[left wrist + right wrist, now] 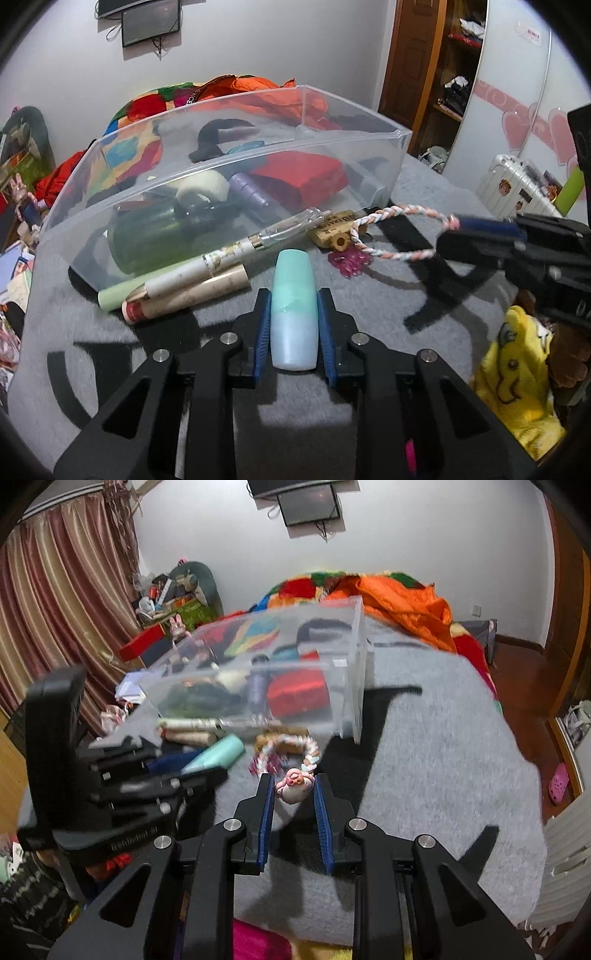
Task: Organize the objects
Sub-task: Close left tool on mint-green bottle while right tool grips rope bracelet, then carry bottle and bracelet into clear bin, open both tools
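Bed [424, 192]: grey blanket carries everything.
Clear bin [229, 155]: at 12 o'clock from the left gripper; inside lie a red pouch [301, 177], a green bottle [147, 236], a purple tube [253, 194] and a cream roll [201, 186].
Pens [192, 277]: just outside the bin's near wall, at 11 o'clock.
Left gripper [294, 314]: fingers clenched on a mint-and-pale-blue capsule [293, 317].
Right gripper [294, 794]: fingers grasping a small pink charm [295, 786] on a braided cord [384, 218].
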`<state>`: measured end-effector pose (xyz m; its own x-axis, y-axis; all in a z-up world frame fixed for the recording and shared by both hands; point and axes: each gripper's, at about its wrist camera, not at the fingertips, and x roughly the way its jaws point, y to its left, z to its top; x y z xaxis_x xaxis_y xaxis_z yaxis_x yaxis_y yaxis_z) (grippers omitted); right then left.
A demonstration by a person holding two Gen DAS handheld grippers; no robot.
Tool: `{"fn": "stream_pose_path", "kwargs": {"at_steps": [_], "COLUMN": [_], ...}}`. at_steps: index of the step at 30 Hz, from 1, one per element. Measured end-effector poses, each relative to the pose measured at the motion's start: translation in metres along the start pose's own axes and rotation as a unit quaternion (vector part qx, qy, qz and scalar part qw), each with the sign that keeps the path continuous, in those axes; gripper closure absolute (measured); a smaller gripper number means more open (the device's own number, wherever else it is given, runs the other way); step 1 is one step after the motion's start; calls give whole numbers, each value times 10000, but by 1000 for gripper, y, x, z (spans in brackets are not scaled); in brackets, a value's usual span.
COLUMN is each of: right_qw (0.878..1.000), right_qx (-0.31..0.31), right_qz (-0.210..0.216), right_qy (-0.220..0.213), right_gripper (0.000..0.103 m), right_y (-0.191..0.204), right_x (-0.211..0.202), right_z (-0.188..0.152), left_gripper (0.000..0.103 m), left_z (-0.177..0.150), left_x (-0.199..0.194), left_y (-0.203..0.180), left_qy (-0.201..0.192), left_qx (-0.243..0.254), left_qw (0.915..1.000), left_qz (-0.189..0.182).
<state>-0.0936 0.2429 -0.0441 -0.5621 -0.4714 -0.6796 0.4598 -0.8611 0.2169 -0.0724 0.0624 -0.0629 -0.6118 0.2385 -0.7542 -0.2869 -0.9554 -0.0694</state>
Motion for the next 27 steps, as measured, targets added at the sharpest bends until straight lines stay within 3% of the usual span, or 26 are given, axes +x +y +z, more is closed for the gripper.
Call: {"fn": "stream_pose_path", "kwargs": {"at_steps": [14, 27], "right_qw": [9970, 9907], "right_qx": [-387, -727], "right_qz": [155, 117], "right_qy": [-652, -1141], "right_gripper": [84, 84], "right_y": [37, 60], "right_x": [-26, -36], "right_z": [35, 74], "left_gripper": [79, 79], "left_z": [16, 43], "left_x": [-61, -91], "left_y": [8, 25], "left_qy": [-786, -1296], "left_qx": [-259, -399], "left_qw": [9966, 9907], "left_qz": [1, 124]}}
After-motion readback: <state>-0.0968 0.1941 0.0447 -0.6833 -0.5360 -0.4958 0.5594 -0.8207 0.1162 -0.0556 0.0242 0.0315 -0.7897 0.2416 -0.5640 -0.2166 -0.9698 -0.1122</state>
